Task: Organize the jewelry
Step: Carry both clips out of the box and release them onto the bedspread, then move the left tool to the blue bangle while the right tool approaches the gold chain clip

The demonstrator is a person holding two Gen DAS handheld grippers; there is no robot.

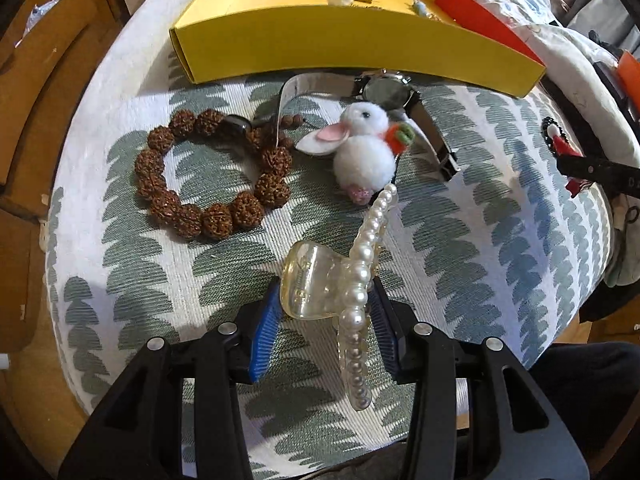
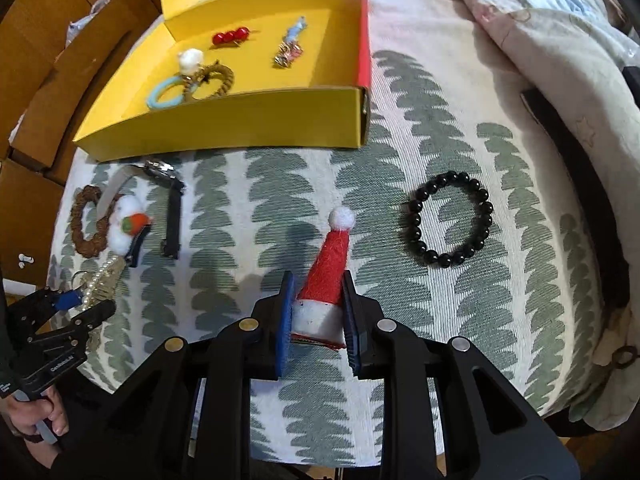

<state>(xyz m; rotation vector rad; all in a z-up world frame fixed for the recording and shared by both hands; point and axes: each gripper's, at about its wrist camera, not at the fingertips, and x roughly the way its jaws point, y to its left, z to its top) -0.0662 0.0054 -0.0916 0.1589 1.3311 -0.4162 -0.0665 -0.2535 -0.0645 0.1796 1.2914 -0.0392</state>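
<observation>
My left gripper (image 1: 325,294) is shut on a clear hair claw strung with pearls (image 1: 310,280), low over the patterned cloth (image 1: 480,240). In front of it lie a fluffy white bunny clip (image 1: 362,152), a brown bead bracelet (image 1: 208,176) and a wristwatch (image 1: 386,92). My right gripper (image 2: 317,282) is shut on the white brim of a red Santa hat clip (image 2: 330,260), whose pompom points away from me. A black bead bracelet (image 2: 450,220) lies to its right. The yellow box (image 2: 240,128) stands at the back.
In the box lie hair ties (image 2: 192,80), a red bead clip (image 2: 230,36) and a small blue clip (image 2: 290,46). Bedding (image 2: 560,60) is piled at the right. Brown cabinets (image 2: 36,80) stand to the left, beyond the cloth's edge. A hand (image 2: 40,416) holds the left tool.
</observation>
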